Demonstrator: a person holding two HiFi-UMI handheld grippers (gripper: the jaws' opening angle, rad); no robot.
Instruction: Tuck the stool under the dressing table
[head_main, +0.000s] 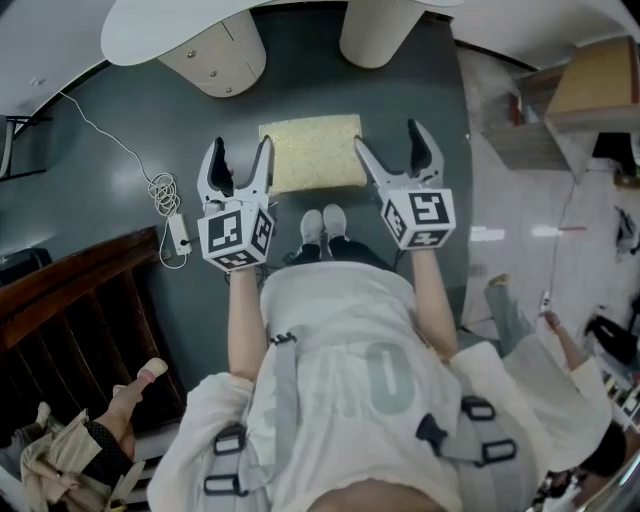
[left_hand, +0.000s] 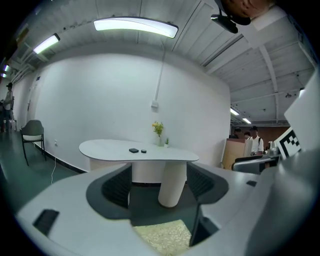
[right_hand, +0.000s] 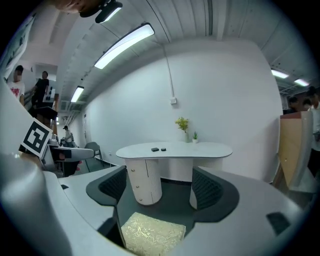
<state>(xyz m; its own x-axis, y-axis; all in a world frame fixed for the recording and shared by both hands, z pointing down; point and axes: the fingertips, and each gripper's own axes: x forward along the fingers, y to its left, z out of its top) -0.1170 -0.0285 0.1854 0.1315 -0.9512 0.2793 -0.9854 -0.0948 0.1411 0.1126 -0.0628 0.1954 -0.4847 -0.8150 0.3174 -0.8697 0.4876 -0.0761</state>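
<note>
Both the left gripper and right gripper are hovering spread, empty.
Stool is sitting on the floor, short of the desk.

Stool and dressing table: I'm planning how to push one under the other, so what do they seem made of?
Stool: upholstered, it seems; pale yellow-cream fabric with a glinting crinkled pattern and soft rounded edges. Dressing table: probably painted wood or laminate; smooth, matt, pale surfaces with no visible grain.
</note>
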